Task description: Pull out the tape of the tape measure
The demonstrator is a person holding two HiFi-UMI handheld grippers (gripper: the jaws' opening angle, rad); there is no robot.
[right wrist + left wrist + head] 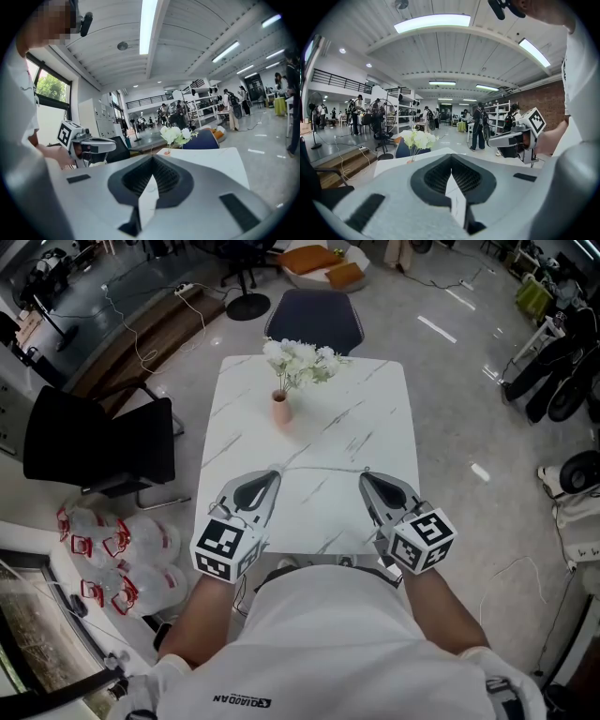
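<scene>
White shirt (328,634), left gripper (274,475), right gripper (366,477), marble table (375,418), glossy floor (450,343)

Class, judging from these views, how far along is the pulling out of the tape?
Done: a thin tape appears stretched between the left gripper and the right gripper, over the table. In hand: both grippers are shut, each on a pale strip, seemingly that tape. Remaining: perhaps drawing it out further; no tape measure case shows.

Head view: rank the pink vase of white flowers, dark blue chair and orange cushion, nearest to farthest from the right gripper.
1. Pink vase, on the white marble table.
2. Dark blue chair, past the table's far end.
3. Orange cushion, farthest, at the top edge.
</scene>
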